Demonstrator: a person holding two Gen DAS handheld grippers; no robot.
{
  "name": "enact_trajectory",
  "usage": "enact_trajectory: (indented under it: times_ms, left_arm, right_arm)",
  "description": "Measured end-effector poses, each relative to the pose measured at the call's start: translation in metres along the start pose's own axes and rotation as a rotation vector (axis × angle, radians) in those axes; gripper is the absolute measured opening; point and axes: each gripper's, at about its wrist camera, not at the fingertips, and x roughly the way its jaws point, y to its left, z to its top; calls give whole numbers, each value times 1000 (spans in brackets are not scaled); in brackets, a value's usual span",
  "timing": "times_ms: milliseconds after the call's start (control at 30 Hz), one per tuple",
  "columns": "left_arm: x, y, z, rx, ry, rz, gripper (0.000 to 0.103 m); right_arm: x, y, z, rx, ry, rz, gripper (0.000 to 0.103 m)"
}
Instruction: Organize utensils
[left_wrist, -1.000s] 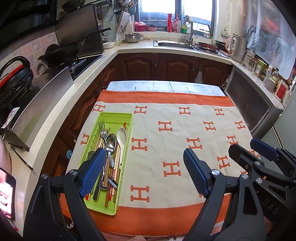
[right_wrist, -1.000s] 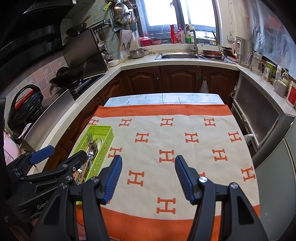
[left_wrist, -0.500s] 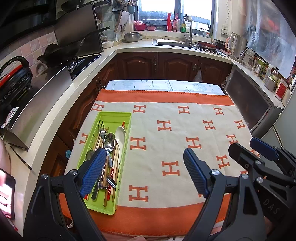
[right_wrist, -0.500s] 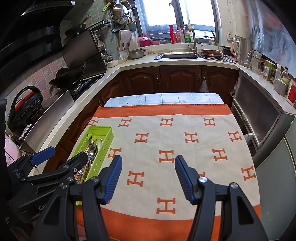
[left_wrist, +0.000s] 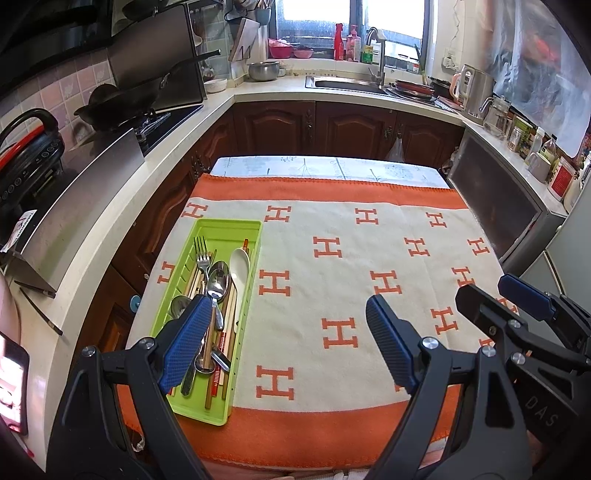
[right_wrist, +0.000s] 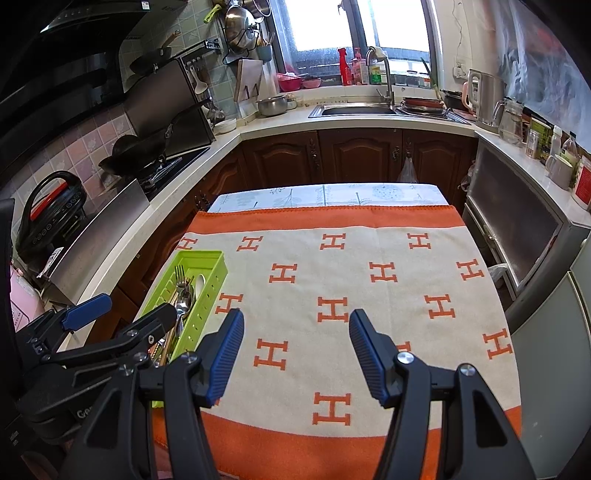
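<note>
Left tongs (left_wrist: 288, 332) agape above cloth (left_wrist: 369, 229); right tongs (right_wrist: 295, 354) likewise, level.

The right tool (right_wrist: 295, 354) hangs above the surface (right_wrist: 332, 195), its two blue-padded fingers (right_wrist: 225, 354) spread wide with nothing between them. Beneath it lies a cream cloth (right_wrist: 343, 280) with orange H marks and an orange border. The green tray (right_wrist: 207, 291) sits on the cloth's left edge, left of the right tool and apart from it. Inside the tray lie a fork (right_wrist: 180, 275), a metal spoon (right_wrist: 182, 301) and a white spoon (right_wrist: 200, 280), lengthwise. The left tool (right_wrist: 122, 314) reaches in just left of the tray, its dark finger crossing the tray's near end.
</note>
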Motion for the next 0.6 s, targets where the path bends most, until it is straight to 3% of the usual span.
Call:
enact_trajectory:
  times_ms: [600]
  left_arm:
    - [2,-8,-11,-5,11,6,84]
  right_arm:
    - [4,0,-3,7,6,3,59]
